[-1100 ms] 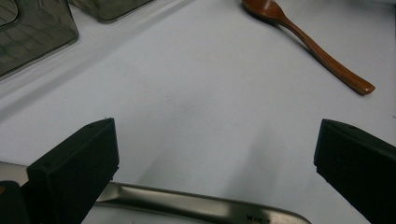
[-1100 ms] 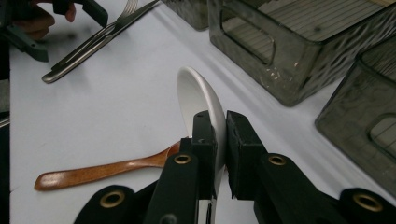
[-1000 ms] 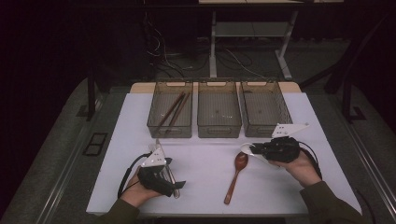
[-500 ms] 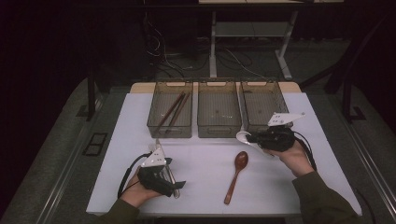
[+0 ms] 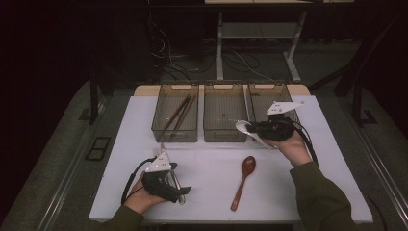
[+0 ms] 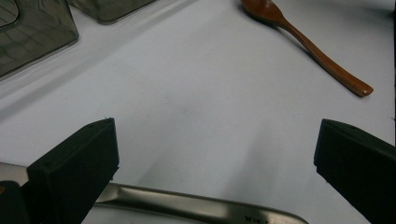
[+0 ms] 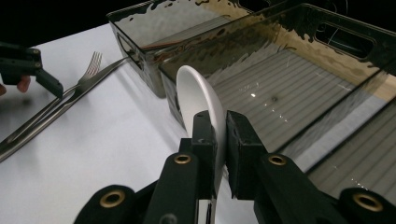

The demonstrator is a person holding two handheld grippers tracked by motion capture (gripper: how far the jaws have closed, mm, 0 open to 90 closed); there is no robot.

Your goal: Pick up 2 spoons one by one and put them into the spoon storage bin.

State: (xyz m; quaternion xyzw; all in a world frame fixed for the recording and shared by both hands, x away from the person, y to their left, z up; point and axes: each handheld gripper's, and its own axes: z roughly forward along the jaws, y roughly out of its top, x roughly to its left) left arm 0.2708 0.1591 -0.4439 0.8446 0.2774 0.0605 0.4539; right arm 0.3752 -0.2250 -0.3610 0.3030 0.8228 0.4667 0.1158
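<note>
Hand-held gripper clamps white spoon beside bins.

The white spoon looks like smooth, matt plastic or ceramic (which one cannot be told), and the brown spoon is glossy, varnished-looking wood. The fork is polished metal. The three bins are smoky translucent plastic with ribbed floors; the table is smooth matt white.
</note>
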